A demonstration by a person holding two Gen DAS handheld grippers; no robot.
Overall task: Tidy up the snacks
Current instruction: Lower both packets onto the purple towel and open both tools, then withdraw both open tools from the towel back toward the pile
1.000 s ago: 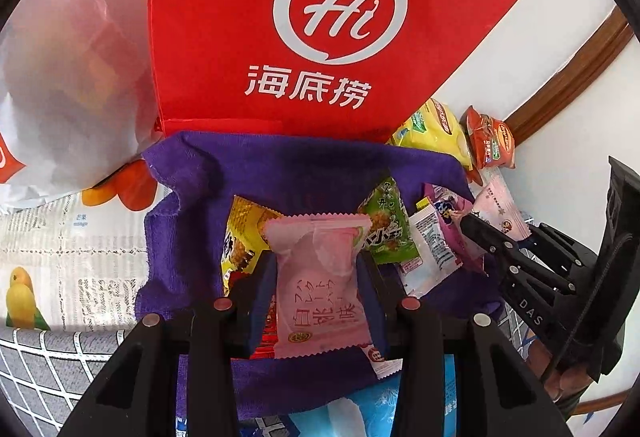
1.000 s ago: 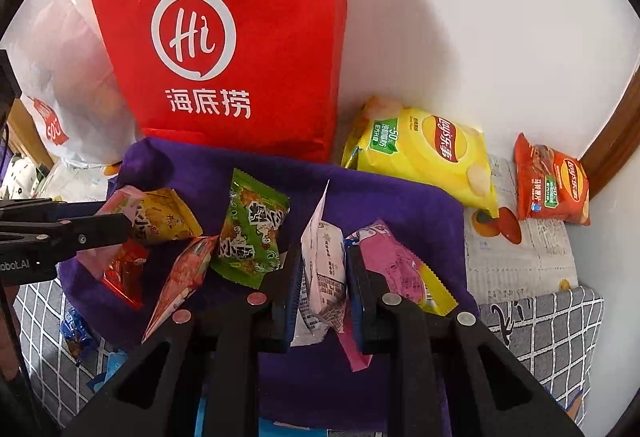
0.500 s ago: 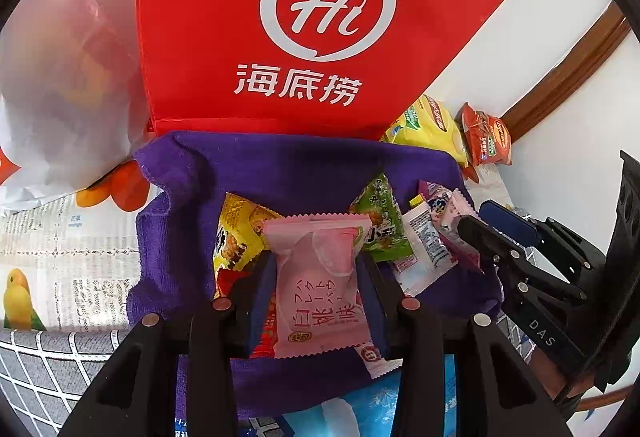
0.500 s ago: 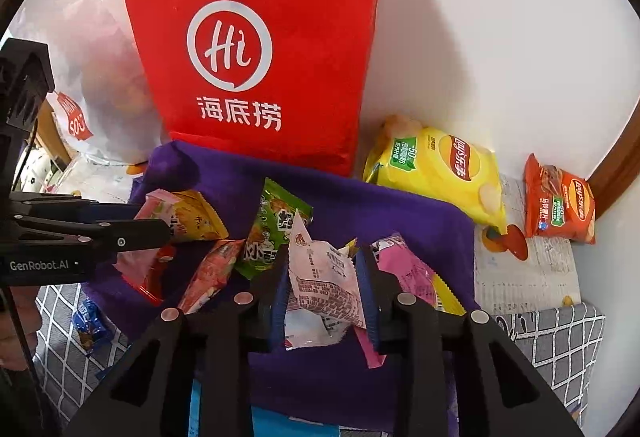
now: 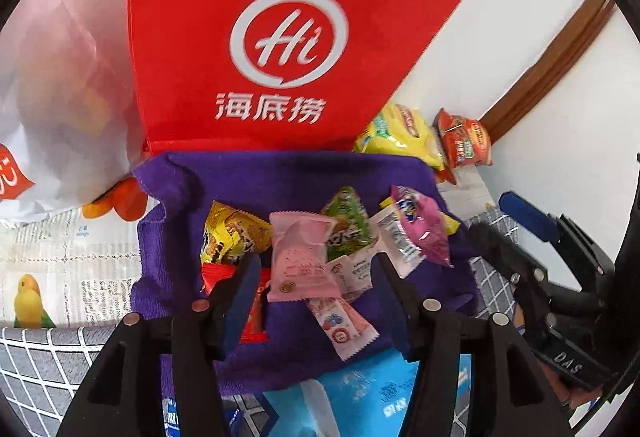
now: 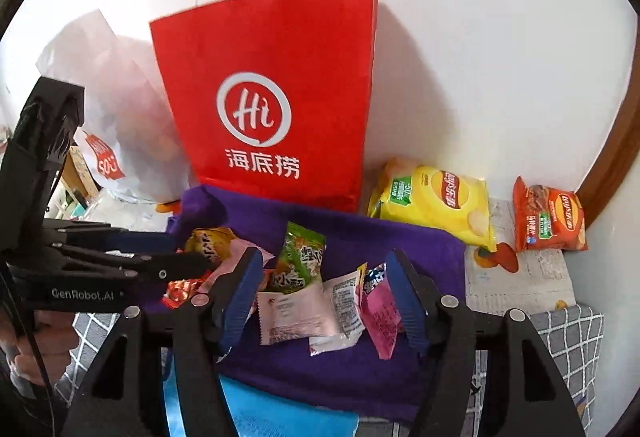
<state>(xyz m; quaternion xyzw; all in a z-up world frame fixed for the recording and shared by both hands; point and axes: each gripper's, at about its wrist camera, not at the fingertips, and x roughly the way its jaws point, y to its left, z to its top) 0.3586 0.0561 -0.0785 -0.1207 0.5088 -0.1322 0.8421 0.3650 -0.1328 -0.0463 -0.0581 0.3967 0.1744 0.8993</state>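
Note:
Several small snack packets lie in a pile on a purple cloth (image 5: 280,177) (image 6: 400,237). A pink packet (image 5: 300,257) lies loose between the fingers of my open left gripper (image 5: 316,273). A white packet (image 6: 296,313) and a magenta packet (image 6: 382,311) lie between the fingers of my open right gripper (image 6: 324,277). A green packet (image 5: 348,225) (image 6: 302,257) and a yellow packet (image 5: 232,237) sit further back. Neither gripper holds anything. The right gripper shows at the right edge of the left wrist view (image 5: 516,233).
A red paper bag (image 5: 280,37) (image 6: 272,97) stands against the wall behind the cloth. A yellow crisp bag (image 6: 436,201) and an orange crisp bag (image 6: 548,217) lie right of it. A white plastic bag (image 5: 60,77) sits left. A blue packet (image 6: 280,413) lies near the front.
Both grippers have opened. The pink packet dropped from the left gripper and the white packet from the right onto the cloth. The right gripper pulled back and up.

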